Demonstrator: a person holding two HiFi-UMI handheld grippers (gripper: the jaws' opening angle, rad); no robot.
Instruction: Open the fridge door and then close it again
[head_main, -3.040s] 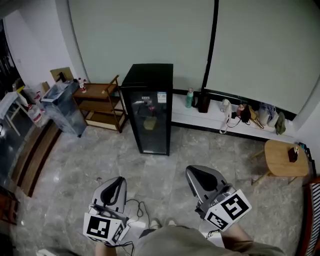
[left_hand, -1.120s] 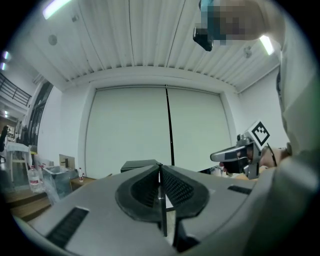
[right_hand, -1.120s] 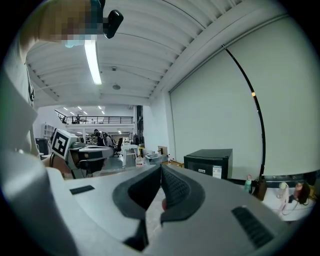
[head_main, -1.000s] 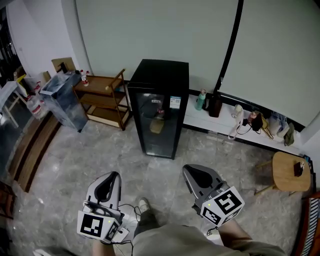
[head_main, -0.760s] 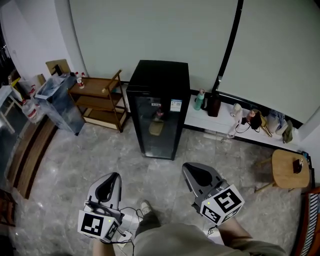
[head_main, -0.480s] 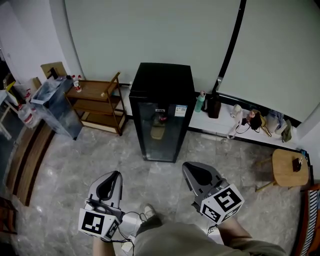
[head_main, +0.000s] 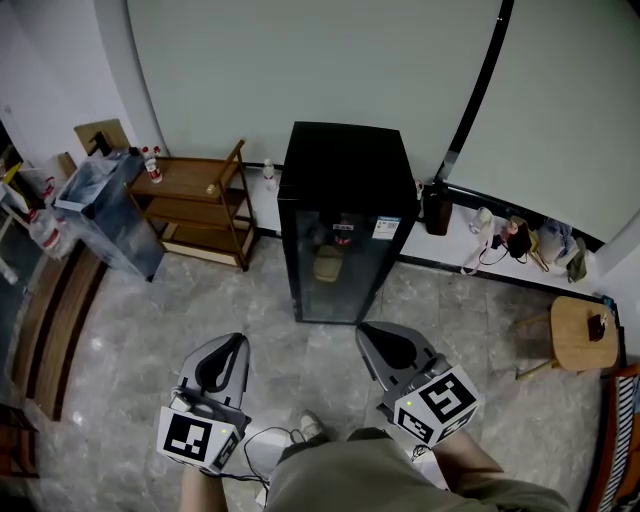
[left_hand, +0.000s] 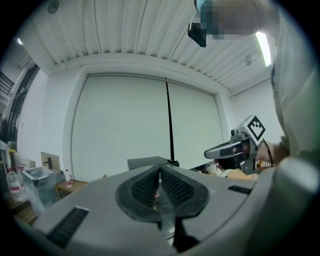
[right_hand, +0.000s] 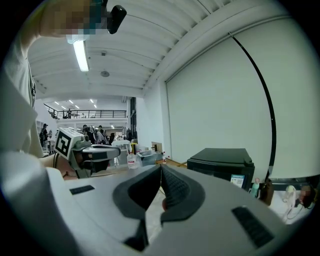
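Note:
A black fridge with a glass door stands against the far wall, its door closed, with a few items dimly visible inside. Both grippers hover over the floor a step short of it, touching nothing. My left gripper is low at the left with its jaws shut and empty. My right gripper points at the fridge's lower front, jaws shut and empty. The left gripper view shows the left gripper's closed pads with the fridge top beyond. The right gripper view has the fridge to the right of the right gripper's closed pads.
A wooden shelf cart and a clear plastic bin stand left of the fridge. A low white ledge with bottles and small items runs to its right. A round wooden stool is at far right. A cable lies by my shoe.
The fridge has grown larger and shifted right in the head view as both grippers were carried toward it. Both pairs of jaws stayed shut.

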